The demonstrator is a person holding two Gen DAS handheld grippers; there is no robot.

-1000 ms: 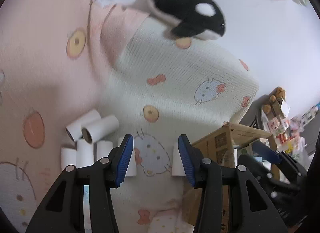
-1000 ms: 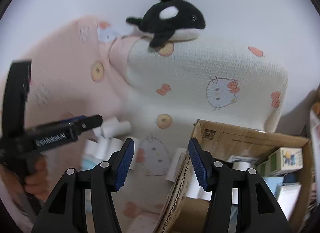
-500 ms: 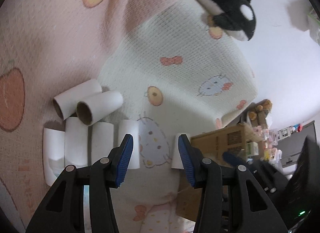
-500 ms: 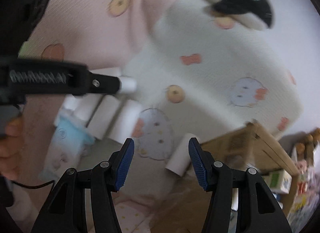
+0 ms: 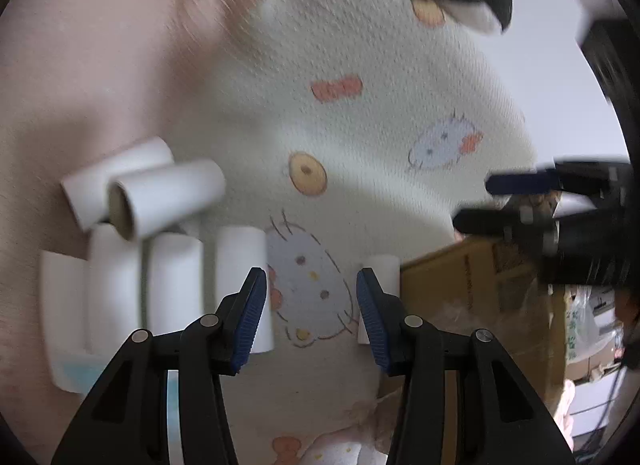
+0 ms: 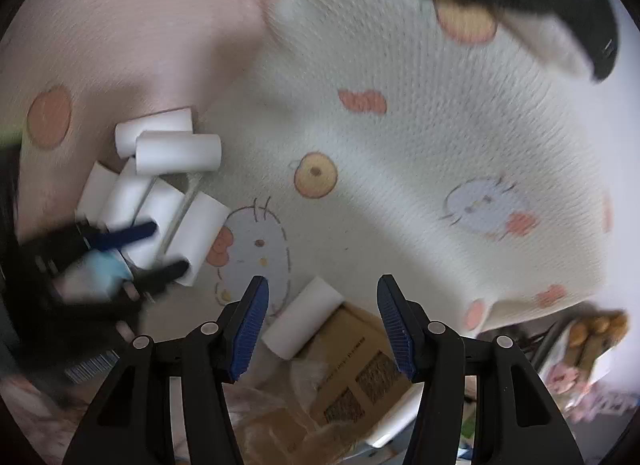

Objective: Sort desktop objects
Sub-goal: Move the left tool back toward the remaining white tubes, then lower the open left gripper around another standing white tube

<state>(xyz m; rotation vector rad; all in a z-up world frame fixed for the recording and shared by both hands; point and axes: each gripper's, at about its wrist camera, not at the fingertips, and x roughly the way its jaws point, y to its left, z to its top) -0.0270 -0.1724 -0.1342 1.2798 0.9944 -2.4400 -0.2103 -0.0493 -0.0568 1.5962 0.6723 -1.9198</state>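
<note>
Between open right gripper (image 6: 320,319) fingers: lone roll (image 6: 302,318).

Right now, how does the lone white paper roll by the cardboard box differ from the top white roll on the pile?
The lone white paper roll lies by itself beside the brown cardboard box; the top white roll with the brown core rests stacked on other rolls.
The lone roll sits between the right hand-held gripper's open fingers in its view; the top roll lies well clear of either gripper.
Both are white cylinders lying on their sides on the printed blanket.
</note>
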